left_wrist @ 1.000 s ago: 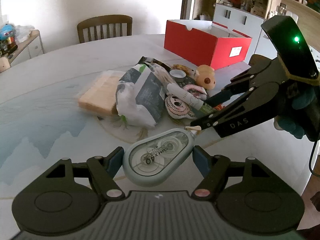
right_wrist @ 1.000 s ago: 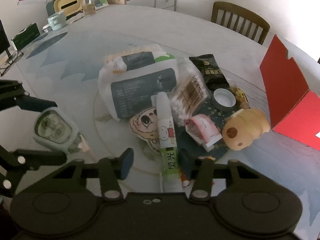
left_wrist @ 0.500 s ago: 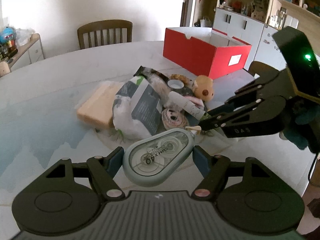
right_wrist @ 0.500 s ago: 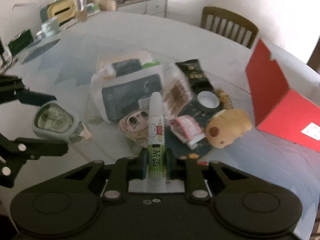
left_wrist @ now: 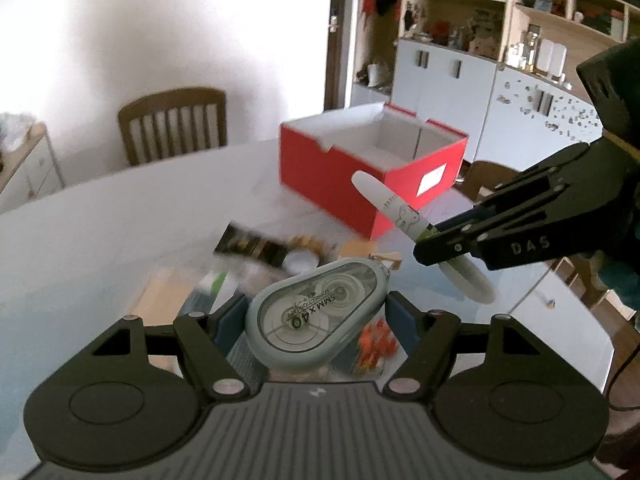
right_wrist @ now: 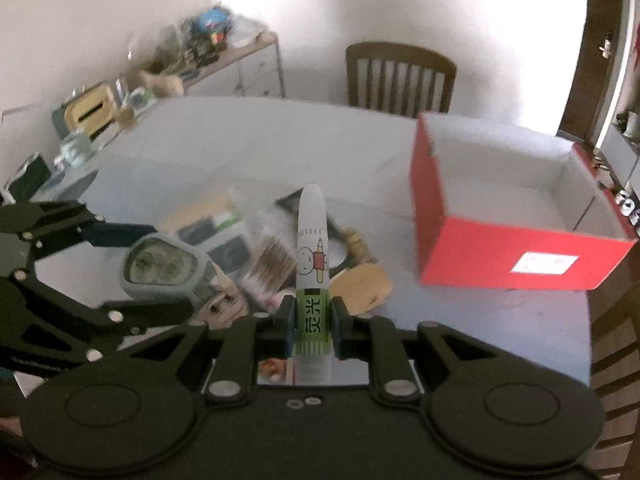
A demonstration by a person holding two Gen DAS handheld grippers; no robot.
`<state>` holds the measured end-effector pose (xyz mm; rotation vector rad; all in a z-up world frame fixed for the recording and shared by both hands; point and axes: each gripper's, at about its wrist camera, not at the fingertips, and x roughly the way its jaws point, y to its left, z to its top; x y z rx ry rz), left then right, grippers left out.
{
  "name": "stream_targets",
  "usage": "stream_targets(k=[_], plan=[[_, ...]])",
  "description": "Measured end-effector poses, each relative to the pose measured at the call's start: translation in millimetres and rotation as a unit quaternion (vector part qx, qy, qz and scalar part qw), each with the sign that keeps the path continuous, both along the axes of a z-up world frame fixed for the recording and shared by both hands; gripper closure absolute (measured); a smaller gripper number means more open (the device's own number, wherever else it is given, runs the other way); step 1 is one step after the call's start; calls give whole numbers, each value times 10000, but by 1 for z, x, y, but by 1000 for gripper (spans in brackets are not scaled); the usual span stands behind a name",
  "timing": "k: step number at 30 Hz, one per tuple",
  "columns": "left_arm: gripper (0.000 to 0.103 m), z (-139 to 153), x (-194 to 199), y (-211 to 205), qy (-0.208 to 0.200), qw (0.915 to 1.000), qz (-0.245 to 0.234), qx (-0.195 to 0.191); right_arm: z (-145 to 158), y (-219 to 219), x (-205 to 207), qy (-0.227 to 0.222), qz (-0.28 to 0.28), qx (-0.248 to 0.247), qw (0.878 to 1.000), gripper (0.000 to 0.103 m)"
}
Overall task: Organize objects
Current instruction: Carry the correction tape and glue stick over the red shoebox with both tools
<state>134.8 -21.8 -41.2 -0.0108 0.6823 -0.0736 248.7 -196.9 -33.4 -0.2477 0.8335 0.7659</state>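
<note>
My left gripper (left_wrist: pixel 316 310) is shut on a grey-green correction tape dispenser (left_wrist: pixel 316 316), held above the table. The same dispenser (right_wrist: pixel 160 266) shows at the left of the right wrist view. My right gripper (right_wrist: pixel 313 318) is shut on a white tube with a green label (right_wrist: pixel 313 264), tip pointing away. In the left wrist view that tube (left_wrist: pixel 396 210) hangs in the air in front of the open red box (left_wrist: pixel 372 172). The red box (right_wrist: pixel 516 220) stands on the table (right_wrist: pixel 256 148), its white inside showing nothing.
Below both grippers lies a blurred pile: a grey-and-white bag (right_wrist: pixel 224 240), a tan plush toy (right_wrist: pixel 360 286), a dark snack packet (left_wrist: pixel 252 246), a roll of tape (left_wrist: pixel 300 260). A wooden chair (right_wrist: pixel 400 76) stands behind the table. A cluttered sideboard (right_wrist: pixel 192 60) is far left.
The right gripper closed on the white tube and lifted it off the pile. Both grippers rose, and the view now looks further toward the red box.
</note>
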Motion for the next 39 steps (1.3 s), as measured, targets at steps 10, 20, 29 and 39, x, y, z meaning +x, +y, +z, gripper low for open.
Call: stream_targets(k=[10,20,29,39], plan=[[29,31,82,-44,-235,9992,-290,154,29,-48,66,-205,-310,61,9993,86],[29,44,173,-81,-269,9980,-317,472,32,-81,154,-56,-536,123,9985,86],[29,39,248,-98,-51,9986,-206,489,23,-89,211,-130,-545,-47,9984,86],[29,3,320,-113,588,9961,-25,657,-18,-93,265,-34,-601,-593,9964,86]])
